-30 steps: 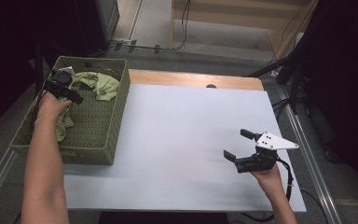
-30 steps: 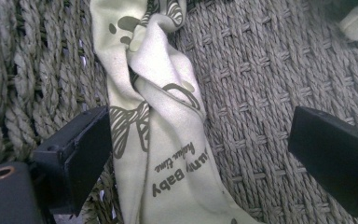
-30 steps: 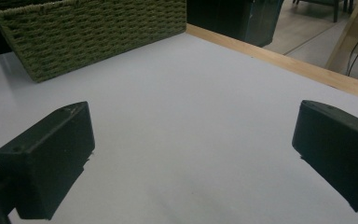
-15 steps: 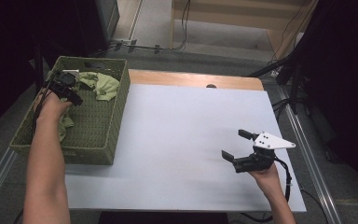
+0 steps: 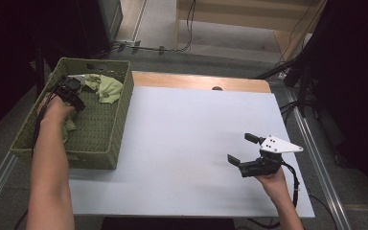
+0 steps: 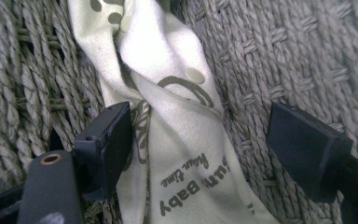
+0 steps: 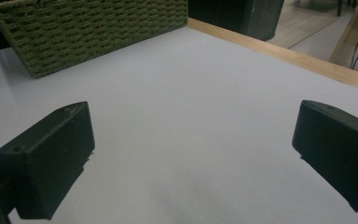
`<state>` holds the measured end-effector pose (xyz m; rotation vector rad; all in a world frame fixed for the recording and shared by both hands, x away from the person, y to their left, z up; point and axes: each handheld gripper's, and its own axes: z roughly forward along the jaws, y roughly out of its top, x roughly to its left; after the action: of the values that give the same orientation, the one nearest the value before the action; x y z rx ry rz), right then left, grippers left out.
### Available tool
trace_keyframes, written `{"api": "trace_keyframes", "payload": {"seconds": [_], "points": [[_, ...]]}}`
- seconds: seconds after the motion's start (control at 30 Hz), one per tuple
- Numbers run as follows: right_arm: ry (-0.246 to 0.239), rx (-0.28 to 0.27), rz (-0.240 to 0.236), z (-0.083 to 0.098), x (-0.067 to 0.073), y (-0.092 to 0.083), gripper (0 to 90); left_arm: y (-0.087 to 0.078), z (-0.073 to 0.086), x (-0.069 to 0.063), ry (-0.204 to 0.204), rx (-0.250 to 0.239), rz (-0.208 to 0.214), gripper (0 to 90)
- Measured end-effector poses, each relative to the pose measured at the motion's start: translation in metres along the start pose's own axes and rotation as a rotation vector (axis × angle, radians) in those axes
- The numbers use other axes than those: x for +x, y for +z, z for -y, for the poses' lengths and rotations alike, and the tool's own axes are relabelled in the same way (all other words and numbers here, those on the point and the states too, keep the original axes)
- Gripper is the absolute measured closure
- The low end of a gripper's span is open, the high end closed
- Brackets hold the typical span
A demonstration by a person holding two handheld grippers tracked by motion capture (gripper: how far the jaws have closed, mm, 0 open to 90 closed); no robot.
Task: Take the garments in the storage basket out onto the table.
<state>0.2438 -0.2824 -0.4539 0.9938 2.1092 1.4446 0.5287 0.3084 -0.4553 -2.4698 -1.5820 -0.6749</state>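
Note:
My left gripper reaches down into the green woven basket at the table's left. Its jaws have just been closing around a fold of pale green printed cloth. In the left gripper view one pad touches the fold and the other stands apart from it, so the left gripper is open. The same cloth lies bunched at the basket's far end. My right gripper hovers open just above the white table at the near right, with nothing between its fingers.
More green cloth lies in the basket under my left wrist. A wooden strip runs along the table's far edge. Cables and stands sit on the floor beyond. The basket's woven wall rises ahead of the right gripper.
The left gripper has edged a little toward the pale green cloth in the basket. The right gripper has kept still.

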Motion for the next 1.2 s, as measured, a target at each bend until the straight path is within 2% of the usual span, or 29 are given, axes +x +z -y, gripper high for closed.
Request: {"api": "trace_keyframes", "payload": {"seconds": [0.03,0.1,0.27,0.47,0.57,0.6,0.63,0.67,0.7,0.8,0.93,1.03,1.2], "points": [[0.001,-0.001,-0.001,0.0,0.0,0.001,0.0,0.002,-0.002,0.0,0.008,0.019,-0.003,23.1],[0.002,0.002,-0.003,0.001,0.0,0.002,0.0,0.002,-0.002,0.0,0.003,0.016,0.001,23.1],[0.004,0.003,-0.001,0.001,0.0,0.002,0.0,0.005,-0.003,0.006,-0.027,0.02,0.055,22.8],[0.002,0.009,-0.005,0.002,0.0,0.004,0.0,0.006,-0.003,0.007,-0.037,0.015,0.068,24.1],[0.0,0.012,-0.007,0.002,0.0,0.004,0.0,0.006,-0.004,0.009,-0.03,0.017,0.083,27.7],[0.004,0.009,-0.007,0.002,0.0,0.004,0.0,0.005,-0.005,0.01,-0.048,0.008,0.085,30.1],[0.004,0.009,-0.007,0.002,0.0,0.004,0.0,0.005,-0.005,0.01,-0.048,0.008,0.085,36.3],[0.004,0.01,-0.005,0.003,0.0,0.004,0.0,0.005,-0.005,0.01,-0.029,0.016,0.047,36.3],[0.007,0.011,-0.004,0.003,-0.001,0.003,0.0,0.005,-0.004,0.01,-0.016,0.026,0.033,43.6],[0.007,0.014,-0.004,0.004,-0.001,0.004,0.0,0.007,-0.004,0.01,-0.013,0.036,0.016,45.3],[0.008,0.017,-0.004,0.004,-0.001,0.005,0.0,0.009,-0.004,0.011,-0.016,0.042,0.007,45.2],[0.009,0.022,-0.006,0.004,-0.001,0.006,0.0,0.01,-0.005,0.01,0.001,0.062,-0.013,45.9],[0.01,0.025,-0.003,0.004,-0.001,0.007,0.0,0.011,-0.007,0.011,0.007,0.075,-0.008,50.6]]}}
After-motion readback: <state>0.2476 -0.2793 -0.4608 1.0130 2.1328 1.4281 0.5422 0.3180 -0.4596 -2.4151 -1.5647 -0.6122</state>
